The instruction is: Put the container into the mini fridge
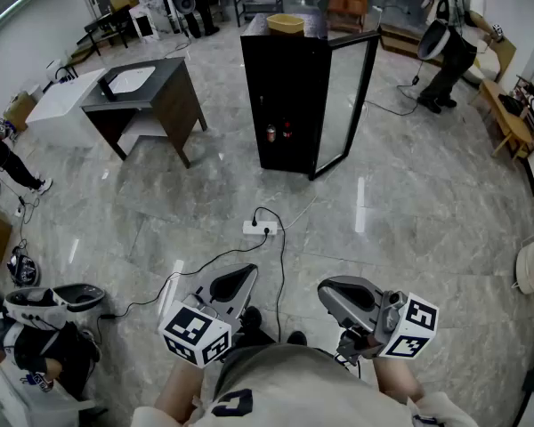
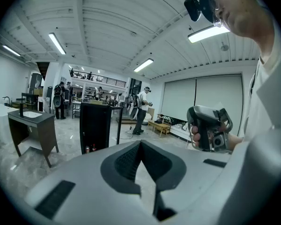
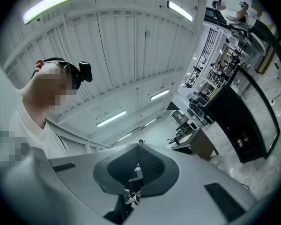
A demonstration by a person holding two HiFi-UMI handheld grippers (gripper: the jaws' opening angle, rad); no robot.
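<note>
Container (image 1: 285, 23) was a tan, bucket-ish tub sitting upright on top of the black mini fridge (image 1: 285, 105), mouth facing up. From the head view it looked about as wide as it was tall, so I couldn't really call a long axis, it just stood straight. It sat toward the back middle of the fridge's top. The fridge's glass door (image 1: 345, 105) was swung open on the right side, and a couple of small cans or bottles (image 1: 279, 132) stood on the bottom shelf inside, too small to say which.

Left gripper (image 1: 251, 270) was low at the bottom of the head view, close to the person's body, with its tip aimed up the frame roughly at the fridge. In the left gripper view the jaws met at the tip with nothing between them. Right gripper (image 1: 326, 290) sat just beside it on the right, its jaws also pinched fully together and empty, angled up enough that its own view was mostly ceiling lights.

So the container was well apart from both sets of jaws, away across the grey marble floor (image 1: 409, 203), neither one touching it. A white power strip (image 1: 260, 228) with a black cable lay on the floor between the grippers and the fridge. Off to the left was a dark worktop (image 1: 165, 76) with a white basin set in it.
</note>
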